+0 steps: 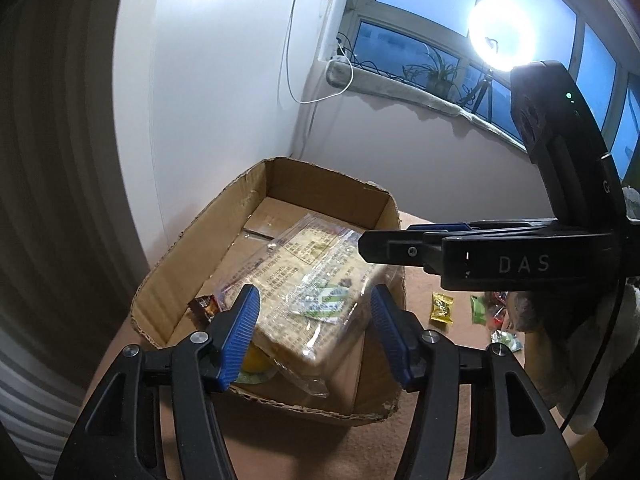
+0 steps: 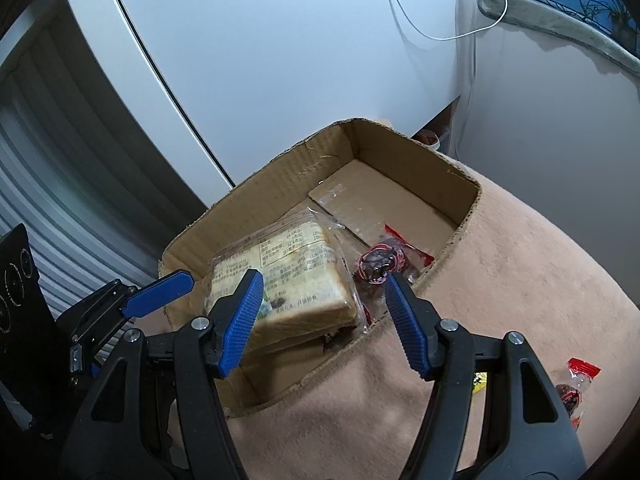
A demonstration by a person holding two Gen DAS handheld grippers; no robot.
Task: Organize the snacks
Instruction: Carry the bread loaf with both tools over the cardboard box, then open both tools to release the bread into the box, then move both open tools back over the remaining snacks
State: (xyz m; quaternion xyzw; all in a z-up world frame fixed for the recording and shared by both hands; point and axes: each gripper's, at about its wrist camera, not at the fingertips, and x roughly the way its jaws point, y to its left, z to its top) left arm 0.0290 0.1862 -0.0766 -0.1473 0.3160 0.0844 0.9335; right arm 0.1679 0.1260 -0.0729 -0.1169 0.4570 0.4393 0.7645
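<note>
Step in hand: loading loose snacks into the cardboard box (image 1: 280, 184). Bread packet (image 1: 312, 280) already lies in the box, tilted on other items; a red-wrapped snack (image 2: 384, 260) sits beside it. Left gripper (image 1: 314, 320) over the box, jaws spread, holding nothing. Right gripper (image 2: 322, 304) likewise spread and empty. Still out on the pink surface (image 2: 520, 260): yellow candy (image 1: 441, 308), green wrappers (image 1: 478, 309), another red packet (image 2: 576, 388). Next, probably: swing the right gripper to a loose piece, pinch it

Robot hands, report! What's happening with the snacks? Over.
Left gripper and right gripper open, empty. Bread pack in cardboard box. Loose candies outside.
</note>
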